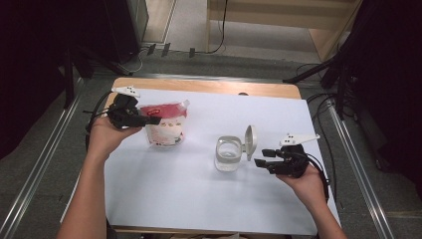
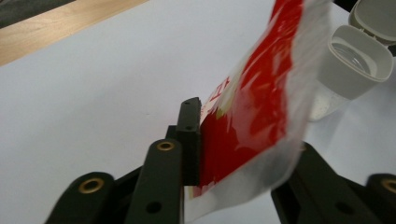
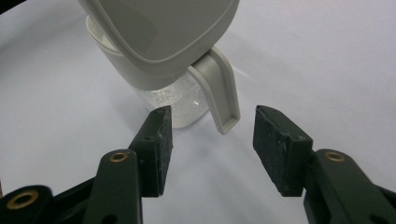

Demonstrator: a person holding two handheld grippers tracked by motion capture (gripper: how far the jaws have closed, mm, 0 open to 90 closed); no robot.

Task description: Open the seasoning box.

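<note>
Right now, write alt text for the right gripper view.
The right gripper is open, its fingers flanking the grey handle of a clear container with an open hinged lid, without touching it. Everything stands on a white table sheet.

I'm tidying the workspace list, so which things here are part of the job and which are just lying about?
In the job:
red pouch, clamped in the left gripper
clear jar with its lid flipped open
right gripper, open beside the jar's handle

Lying about:
cables on the floor beyond the table
</note>
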